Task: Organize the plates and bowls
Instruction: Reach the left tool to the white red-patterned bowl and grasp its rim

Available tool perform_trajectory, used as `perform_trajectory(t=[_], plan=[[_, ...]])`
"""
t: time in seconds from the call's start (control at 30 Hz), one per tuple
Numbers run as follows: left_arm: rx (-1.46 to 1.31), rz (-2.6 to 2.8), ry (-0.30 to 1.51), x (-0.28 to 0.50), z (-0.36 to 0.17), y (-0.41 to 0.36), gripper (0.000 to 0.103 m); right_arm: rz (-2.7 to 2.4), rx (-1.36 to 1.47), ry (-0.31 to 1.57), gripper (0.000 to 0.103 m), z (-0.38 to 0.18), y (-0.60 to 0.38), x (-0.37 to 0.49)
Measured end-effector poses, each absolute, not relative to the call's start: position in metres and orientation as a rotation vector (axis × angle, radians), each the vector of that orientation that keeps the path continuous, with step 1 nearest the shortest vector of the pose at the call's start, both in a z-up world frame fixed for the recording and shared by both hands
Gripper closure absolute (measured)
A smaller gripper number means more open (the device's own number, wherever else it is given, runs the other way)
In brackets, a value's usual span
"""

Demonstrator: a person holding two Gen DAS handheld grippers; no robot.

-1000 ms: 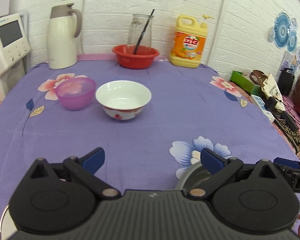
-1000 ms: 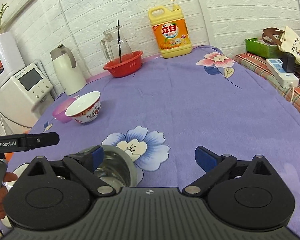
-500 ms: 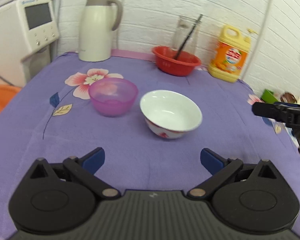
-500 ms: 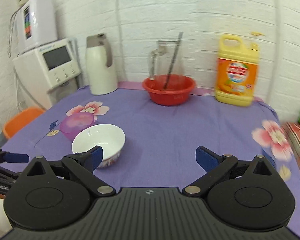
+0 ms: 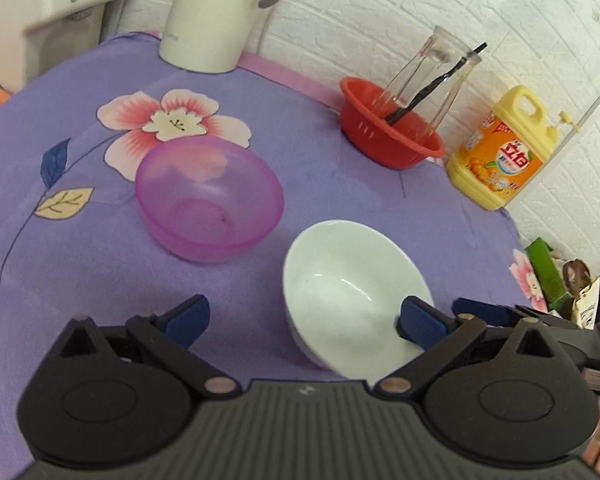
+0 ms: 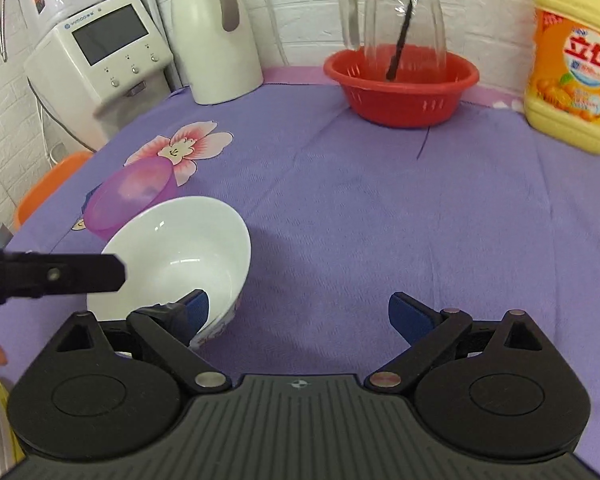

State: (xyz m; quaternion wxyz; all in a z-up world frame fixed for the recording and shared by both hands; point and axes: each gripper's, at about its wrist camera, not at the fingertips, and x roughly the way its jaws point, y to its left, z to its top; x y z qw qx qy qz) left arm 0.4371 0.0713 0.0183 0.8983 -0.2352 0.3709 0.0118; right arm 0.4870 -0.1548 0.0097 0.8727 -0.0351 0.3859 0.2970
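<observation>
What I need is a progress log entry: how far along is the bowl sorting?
Done: nothing stacked; the pink bowl and white bowl sit apart on the cloth. In hand: the left tongs and right tongs, both open, are at the white bowl's rim. Left: grip it, nest the bowls.

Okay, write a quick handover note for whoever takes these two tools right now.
Left tool: open, holding nothing; one finger is over the white bowl.
Right tool: open, holding nothing; one finger is inside the white bowl's near rim.
The white bowl sits upright on the purple cloth, close beside the pink bowl; touching or not, cannot tell.
Done: nothing stacked yet.
Left: probably grip the white bowl's rim and nest the two bowls.
</observation>
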Motion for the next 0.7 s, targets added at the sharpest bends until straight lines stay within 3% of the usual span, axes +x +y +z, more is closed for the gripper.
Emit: perform_trajectory(t=[0.17,0.43,0.7], plan=[[-0.454,-0.016,0.777,0.435,0.016,0.069,0.002,0.572,-0.012,0.822,0.000,0.038,-0.189,0.474],[-0.488,-0.029,0.772,0.425,0.014,0.075,0.002,0.531,0.089,0.670,0.000,0.096,-0.200,0.460],[-0.473,-0.041,0.767,0.425,0.015,0.076,0.002,0.577,0.055,0.701,0.000,0.072,-0.168,0.475]])
